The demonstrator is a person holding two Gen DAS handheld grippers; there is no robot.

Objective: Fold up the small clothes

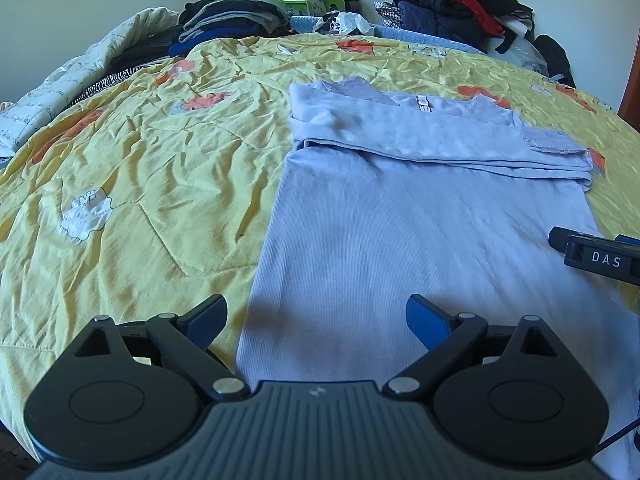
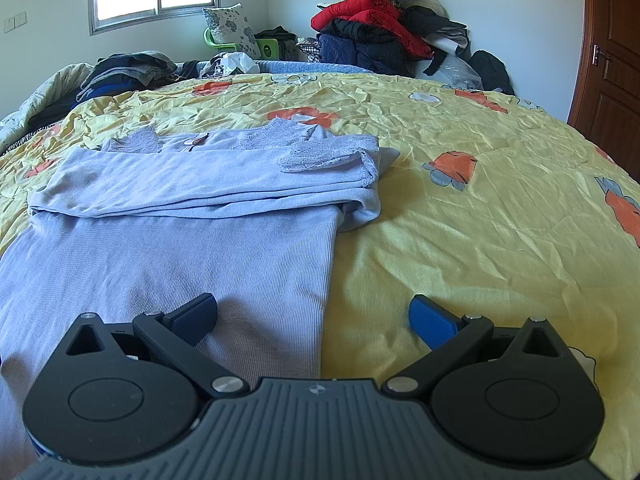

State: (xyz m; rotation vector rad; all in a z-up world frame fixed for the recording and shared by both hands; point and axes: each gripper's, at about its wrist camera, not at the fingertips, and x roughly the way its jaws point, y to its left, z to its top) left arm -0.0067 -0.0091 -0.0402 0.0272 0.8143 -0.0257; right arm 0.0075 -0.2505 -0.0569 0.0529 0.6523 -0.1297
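A light blue knit top (image 1: 420, 220) lies flat on the yellow floral quilt (image 1: 140, 184), its sleeves folded across the chest into a band near the collar. My left gripper (image 1: 316, 320) is open and empty, straddling the top's left edge near the hem. My right gripper (image 2: 314, 318) is open and empty, straddling the top's (image 2: 180, 232) right edge near the hem. The right gripper also shows at the right edge of the left wrist view (image 1: 596, 258).
A stack of folded dark clothes (image 1: 228, 20) sits at the quilt's far left. A heap of red and dark jackets (image 2: 384, 28) is piled against the far wall. A brown door (image 2: 612, 52) stands at the right. A patterned pillow (image 2: 232, 28) leans under the window.
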